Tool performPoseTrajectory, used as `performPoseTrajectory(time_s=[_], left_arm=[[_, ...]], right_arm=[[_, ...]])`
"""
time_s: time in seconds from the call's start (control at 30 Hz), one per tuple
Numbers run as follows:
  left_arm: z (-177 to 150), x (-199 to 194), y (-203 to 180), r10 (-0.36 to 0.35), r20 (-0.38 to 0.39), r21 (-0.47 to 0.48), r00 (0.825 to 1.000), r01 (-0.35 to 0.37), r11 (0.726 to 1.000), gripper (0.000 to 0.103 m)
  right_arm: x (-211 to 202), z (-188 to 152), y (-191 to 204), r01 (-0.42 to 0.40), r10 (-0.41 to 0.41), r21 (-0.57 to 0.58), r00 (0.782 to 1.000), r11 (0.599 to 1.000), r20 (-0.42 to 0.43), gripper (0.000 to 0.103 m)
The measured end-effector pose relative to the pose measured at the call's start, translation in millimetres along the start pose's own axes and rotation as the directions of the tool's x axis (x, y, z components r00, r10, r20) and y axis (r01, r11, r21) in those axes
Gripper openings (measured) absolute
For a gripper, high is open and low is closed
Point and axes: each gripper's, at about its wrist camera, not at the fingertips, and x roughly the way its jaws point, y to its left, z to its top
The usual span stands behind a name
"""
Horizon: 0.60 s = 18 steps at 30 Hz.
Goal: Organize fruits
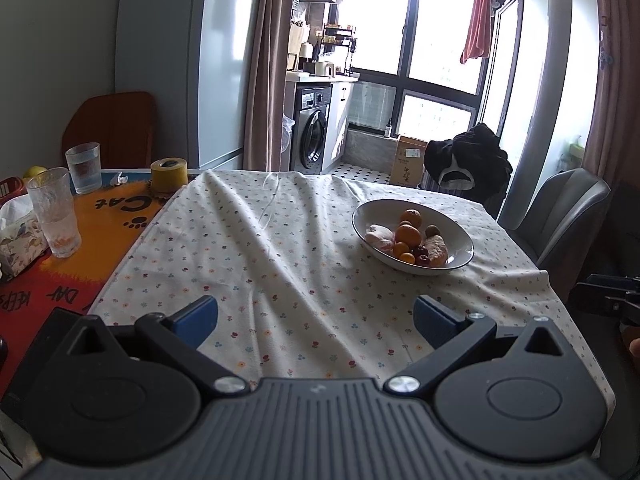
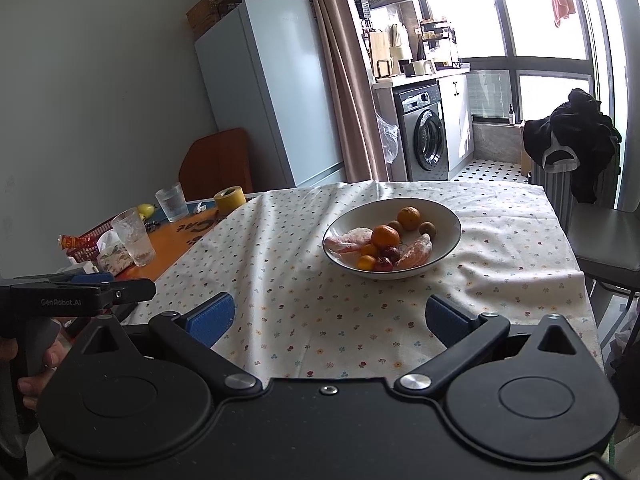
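Fruits (image 2: 386, 237) overlap in bowl (image 2: 444, 216), small ones partly hidden; both jaws wide, empty.

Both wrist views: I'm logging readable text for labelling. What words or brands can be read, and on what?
"GenRobot.AI": side of the left gripper.
"Cat": orange table mat, upside down.
"DAY": same mat's near edge; neighbouring words cut off.
Cardboard box: print too blurred.
Red snack packet: unreadable.
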Motion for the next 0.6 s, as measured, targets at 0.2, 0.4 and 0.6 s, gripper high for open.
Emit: performPoseTrajectory(time_s=[0.2,0.4,0.6], left_arm=[[-1.1,1.3,-0.9,0.002,0.003,0.007,1.0,-0.002,1.0,0.103],[-2.8,3.4,-2.7,0.002,-0.004,0.015,1.0,-0.002,1.0,0.103],[-3.9,4.3,-3.8,-0.003,-0.008,0.017,1.0,0.003,1.0,0.103]], right_arm=[[-0.7,-0.3,1.7,-0.005,0.005,-0.005,1.0,1.0,-0.001,0.103],[-0.3,0.3,2.2,-0.003,0.003,-0.004,1.0,1.0,-0.002,0.103],[0.0,0.4,2.3,-0.004,0.004,-0.005,1.0,1.0,-0.003,0.103]])
